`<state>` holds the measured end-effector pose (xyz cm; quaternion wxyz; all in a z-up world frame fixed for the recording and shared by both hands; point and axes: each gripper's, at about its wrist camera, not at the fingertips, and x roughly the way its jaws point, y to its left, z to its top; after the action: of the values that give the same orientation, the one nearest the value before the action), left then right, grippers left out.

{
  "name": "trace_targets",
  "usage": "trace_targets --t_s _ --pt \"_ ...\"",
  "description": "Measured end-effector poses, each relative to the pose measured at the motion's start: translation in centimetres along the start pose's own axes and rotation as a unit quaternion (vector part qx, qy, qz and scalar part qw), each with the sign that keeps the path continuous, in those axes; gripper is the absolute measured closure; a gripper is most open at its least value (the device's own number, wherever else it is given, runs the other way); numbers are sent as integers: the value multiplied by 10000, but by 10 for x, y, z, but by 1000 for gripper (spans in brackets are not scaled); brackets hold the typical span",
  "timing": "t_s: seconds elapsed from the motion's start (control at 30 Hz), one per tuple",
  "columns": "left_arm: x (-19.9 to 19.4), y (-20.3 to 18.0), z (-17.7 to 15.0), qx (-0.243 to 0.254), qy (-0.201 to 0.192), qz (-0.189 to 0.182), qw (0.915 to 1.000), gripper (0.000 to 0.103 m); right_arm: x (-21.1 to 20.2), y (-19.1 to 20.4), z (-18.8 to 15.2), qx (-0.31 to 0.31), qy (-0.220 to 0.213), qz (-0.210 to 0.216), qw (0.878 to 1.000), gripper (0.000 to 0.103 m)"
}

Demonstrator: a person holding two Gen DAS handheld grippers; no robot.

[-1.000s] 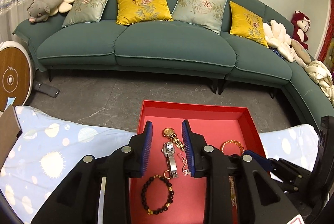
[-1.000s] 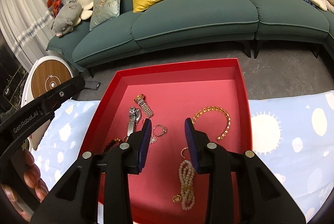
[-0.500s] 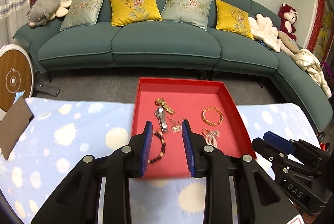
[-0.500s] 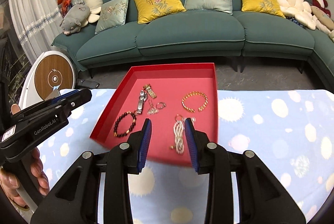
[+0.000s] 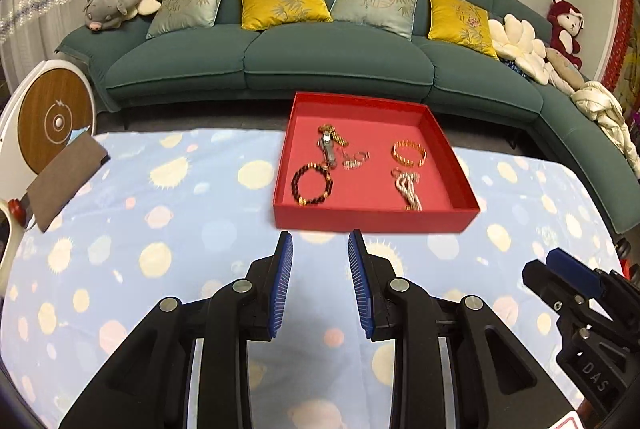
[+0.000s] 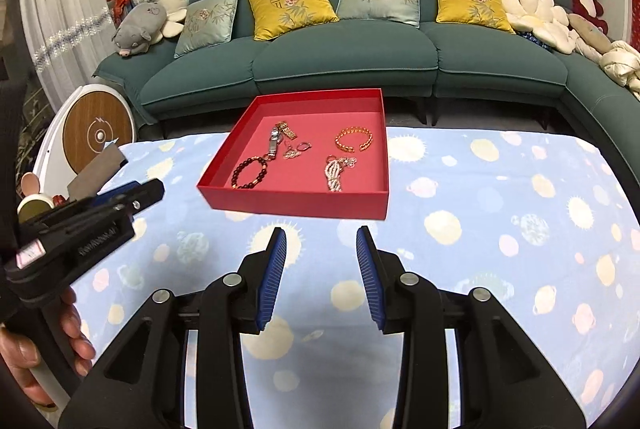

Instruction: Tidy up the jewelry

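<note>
Left wrist: square red tray (image 5: pixel 372 219) holds beaded bracelet (image 5: pixel 312 185)

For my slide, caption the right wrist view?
Open right tool above spotted cloth, facing red tray of jewelry.

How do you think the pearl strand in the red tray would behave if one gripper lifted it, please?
Probably floppy: the pearl strand lies bunched in loops, so it would likely drape and swing. Its round beads look smooth, so it may slip between fingers. It seems light.
</note>
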<state>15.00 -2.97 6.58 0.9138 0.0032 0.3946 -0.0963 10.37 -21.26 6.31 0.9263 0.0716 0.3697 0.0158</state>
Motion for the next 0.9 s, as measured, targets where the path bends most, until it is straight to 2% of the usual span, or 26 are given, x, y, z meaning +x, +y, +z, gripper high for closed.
trace_targets --t_s 0.3,0.73,0.9 --pt "-1 3 -22 -142 69 154 9998 76 -1 5 -10 113 -14 187 9998 68" --pt "8 -7 -28 236 -24 443 9987 76 14 14 -13 -130 5 -91 9999 68" --pt "13 -9 -28 221 55 358 9991 76 19 19 -14 -202 0 -142 9997 68"
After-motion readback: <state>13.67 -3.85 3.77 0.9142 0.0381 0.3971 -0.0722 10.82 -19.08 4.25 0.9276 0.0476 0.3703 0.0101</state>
